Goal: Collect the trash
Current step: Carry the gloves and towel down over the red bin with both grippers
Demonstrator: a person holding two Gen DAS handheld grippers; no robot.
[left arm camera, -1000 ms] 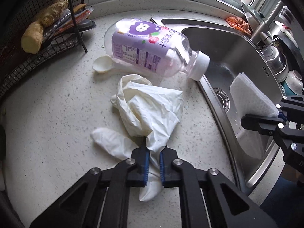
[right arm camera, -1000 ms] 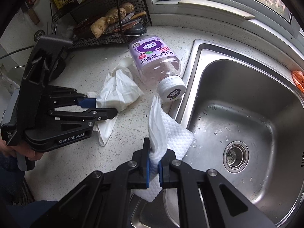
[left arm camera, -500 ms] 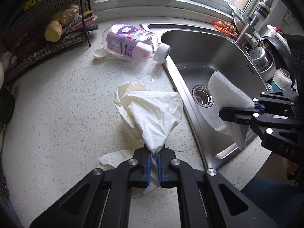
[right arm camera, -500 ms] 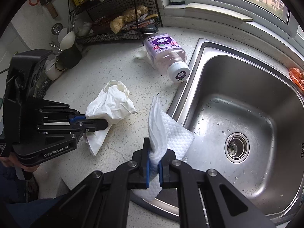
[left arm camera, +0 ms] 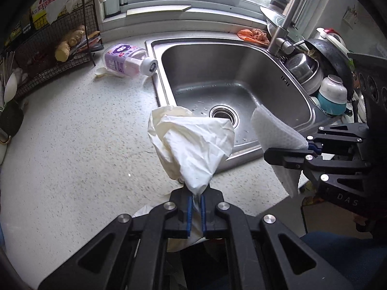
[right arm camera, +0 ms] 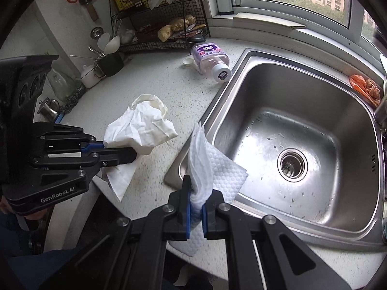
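Observation:
My left gripper is shut on a crumpled white glove, which hangs in the air above the counter's front edge. From the right wrist view the same glove shows at the left, pinched in the left gripper. A white embossed paper towel is clamped in my right gripper, lifted near the sink's front left corner. The left wrist view has that paper towel at its right, in the right gripper. A purple-labelled plastic bottle lies on its side by the sink's far left corner.
The steel sink fills the right half. A wire rack with ginger stands at the back left, a small white spoon lies beside the bottle. Bowls and pans are stacked right of the sink. An orange cloth sits at its far rim.
Both grippers have pulled back toward the counter's front edge and risen, carrying the glove and the paper towel. The bottle and sink now look farther away. The glove has left the counter.

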